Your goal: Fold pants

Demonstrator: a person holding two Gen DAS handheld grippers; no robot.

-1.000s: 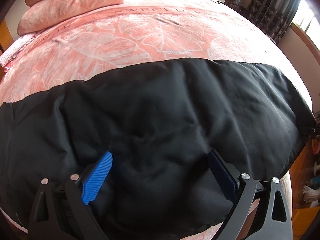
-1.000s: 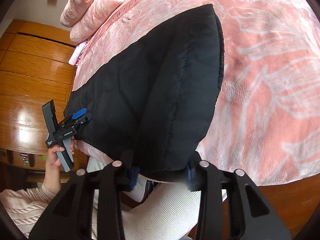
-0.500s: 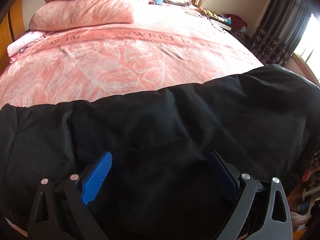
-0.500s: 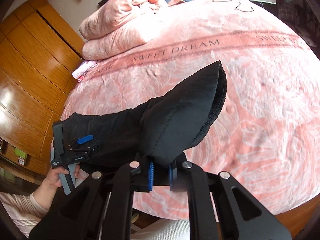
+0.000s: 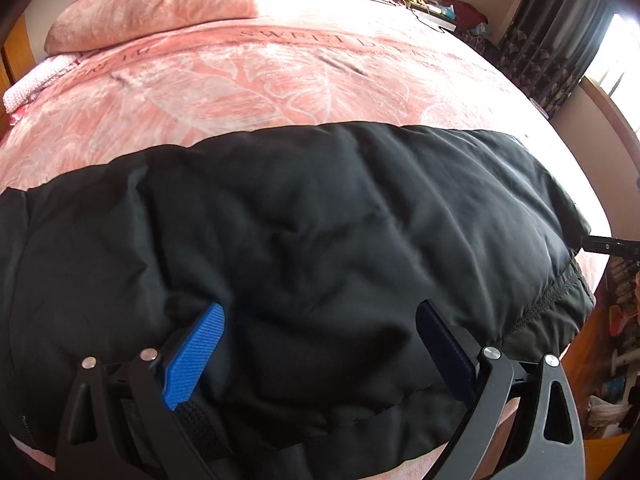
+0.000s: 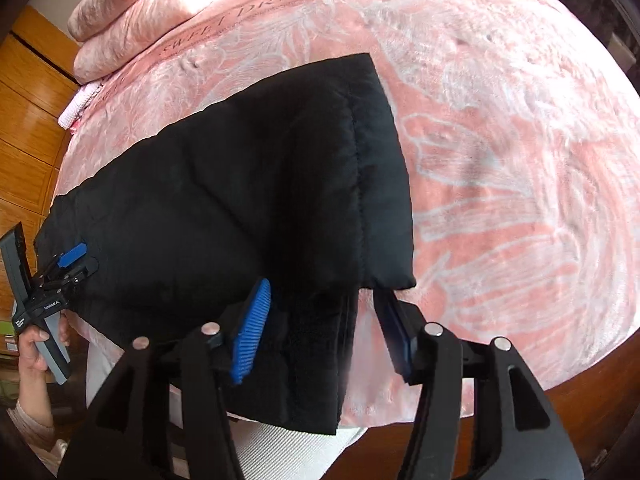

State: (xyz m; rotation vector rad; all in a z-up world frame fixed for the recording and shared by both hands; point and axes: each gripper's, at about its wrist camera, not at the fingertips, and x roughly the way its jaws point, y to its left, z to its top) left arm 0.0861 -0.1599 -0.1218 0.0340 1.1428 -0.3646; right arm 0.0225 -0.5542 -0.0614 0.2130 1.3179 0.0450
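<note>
My right tongs have just been opening, black padded pants between their pads, unpinched. My left tongs gape over the pants on the pink bed.

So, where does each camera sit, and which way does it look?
Left wrist: on the left gripper, looking down across the black pants and pink bedspread; only its open fingers show.
Right wrist: on the right gripper, jaws just opened, looking down at the pants' end; a hand shows.
Shared: pants, bedspread, pillows.
</note>
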